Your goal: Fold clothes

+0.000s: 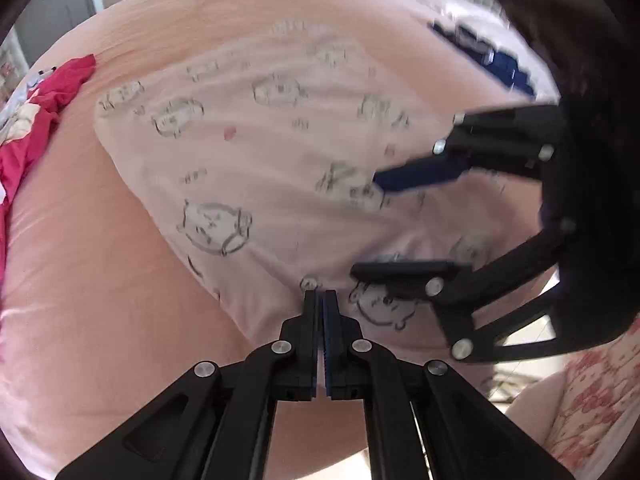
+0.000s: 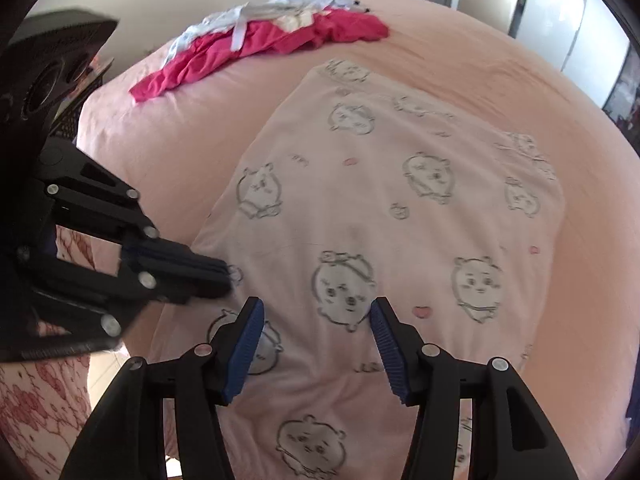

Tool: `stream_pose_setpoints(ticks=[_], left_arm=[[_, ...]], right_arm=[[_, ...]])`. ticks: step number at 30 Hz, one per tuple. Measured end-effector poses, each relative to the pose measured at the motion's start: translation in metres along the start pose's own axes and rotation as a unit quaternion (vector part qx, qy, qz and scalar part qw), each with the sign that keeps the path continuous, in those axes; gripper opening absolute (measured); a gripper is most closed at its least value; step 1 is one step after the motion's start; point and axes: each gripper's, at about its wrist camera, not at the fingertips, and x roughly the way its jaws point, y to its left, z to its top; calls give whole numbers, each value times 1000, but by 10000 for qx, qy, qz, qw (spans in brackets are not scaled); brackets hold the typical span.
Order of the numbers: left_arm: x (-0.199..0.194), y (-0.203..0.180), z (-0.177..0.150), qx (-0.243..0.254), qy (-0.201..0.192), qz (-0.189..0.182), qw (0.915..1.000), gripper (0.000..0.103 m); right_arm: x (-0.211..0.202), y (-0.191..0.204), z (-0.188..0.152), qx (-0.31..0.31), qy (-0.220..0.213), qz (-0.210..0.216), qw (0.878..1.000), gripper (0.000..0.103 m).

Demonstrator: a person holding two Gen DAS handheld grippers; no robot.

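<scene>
A pale pink garment printed with grey cartoon animals lies spread flat on a peach bed sheet. My left gripper is shut at the garment's near left edge. Creases run toward its tips and a pale strip shows between the pads. My right gripper hovers open over the garment's near part. Its blue pads stand apart with only flat cloth below them.
A red garment and a white and light blue one lie bunched at the bed's far side. A white garment with navy print lies beyond the right gripper. A person's patterned clothing is at the bed's near edge.
</scene>
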Motion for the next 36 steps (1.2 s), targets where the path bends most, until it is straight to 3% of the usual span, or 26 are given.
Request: stream_pose_setpoints(ticks=[2, 4, 5, 7, 8, 10, 12, 14, 15, 18, 19, 22, 25, 26, 28, 30, 32, 36], left_arm=[[-4, 15, -13, -360, -8, -204, 9991, 3], [-6, 25, -26, -348, 264, 270, 9987, 3], [-11, 30, -28, -476, 219, 120, 9986, 3], [-25, 28, -21, -657, -277, -514, 9961, 3], [-28, 19, -14, -562, -544, -755, 9941, 3], [-17, -5, 2, -251, -704, -1114, 9910, 3], [11, -19, 4, -69, -248, -1041, 9942, 3], [39, -33, 5, 111, 216, -961, 9951, 3], [36, -28, 1, -1, 113, -1074, 9942, 3], [28, -17, -14, -202, 361, -971, 9944, 3], [25, -21, -12, -123, 402, -830, 9957, 3], [14, -45, 11, 255, -157, -802, 9963, 3], [34, -66, 26, 463, -324, -878, 9945, 4], [53, -69, 26, 488, 98, -718, 9962, 4], [64, -64, 12, 483, 407, -685, 9956, 3], [52, -47, -3, -53, 657, -923, 9936, 3], [32, -39, -7, -140, 394, -857, 9954, 3], [38, -46, 34, 161, -334, -643, 9972, 4]], right_arm=[[8, 3, -8, -187, 187, -66, 9996, 54], [-6, -16, -28, -44, 244, -178, 9995, 54], [-16, -27, -37, 101, 188, -149, 9997, 54], [-34, -42, -48, 462, -36, -193, 9987, 55], [-40, -47, -51, 582, -179, -194, 9980, 56], [-37, -51, -51, 708, -242, -120, 9971, 56], [-21, -48, -55, 656, 80, -21, 9978, 56], [-18, -42, -64, 223, 219, -319, 9990, 56], [-23, -47, -72, 177, 265, -504, 9982, 54], [-43, -69, -94, 298, 366, -979, 9941, 75], [-49, -73, -95, 374, 313, -990, 9939, 75], [-58, -76, -84, 539, -53, -660, 9964, 75], [-43, -65, -64, 592, -137, -37, 9981, 75], [-33, -60, -65, 449, 64, -153, 9989, 75], [-30, -60, -84, 255, 327, -455, 9981, 75], [-46, -80, -110, 623, 266, -287, 9973, 75], [-70, -108, -134, 1299, 57, 110, 9914, 75], [-90, -142, -125, 1583, -508, -225, 9858, 77]])
